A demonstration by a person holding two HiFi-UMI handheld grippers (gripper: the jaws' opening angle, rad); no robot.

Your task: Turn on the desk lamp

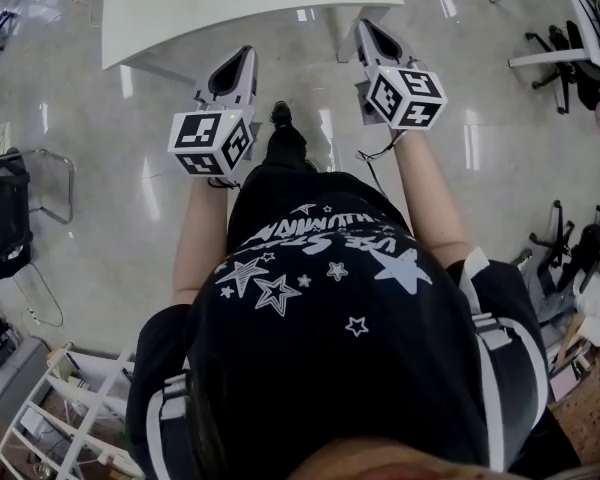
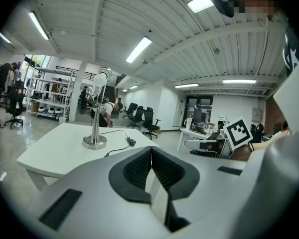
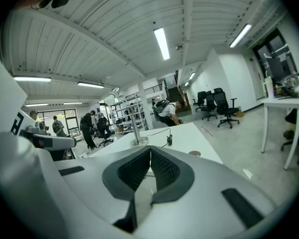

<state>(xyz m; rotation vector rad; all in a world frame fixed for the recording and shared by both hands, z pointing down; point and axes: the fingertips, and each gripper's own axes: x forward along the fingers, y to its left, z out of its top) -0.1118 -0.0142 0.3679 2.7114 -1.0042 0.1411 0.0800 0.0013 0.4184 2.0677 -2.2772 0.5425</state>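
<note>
The desk lamp is a chrome pole on a round base with a white head, standing on a white table. Its black cord with an inline switch lies on the tabletop. The right gripper view shows the lamp and switch farther off. From the head view I see only the table's near part ahead of me. My left gripper and right gripper are held side by side short of the table, both shut and empty. Up close the left gripper and right gripper have their pads together.
Office chairs and shelving stand behind the table, with people around. Another desk with a monitor is to the right. A chair and a rack stand to my left, more chairs to my right.
</note>
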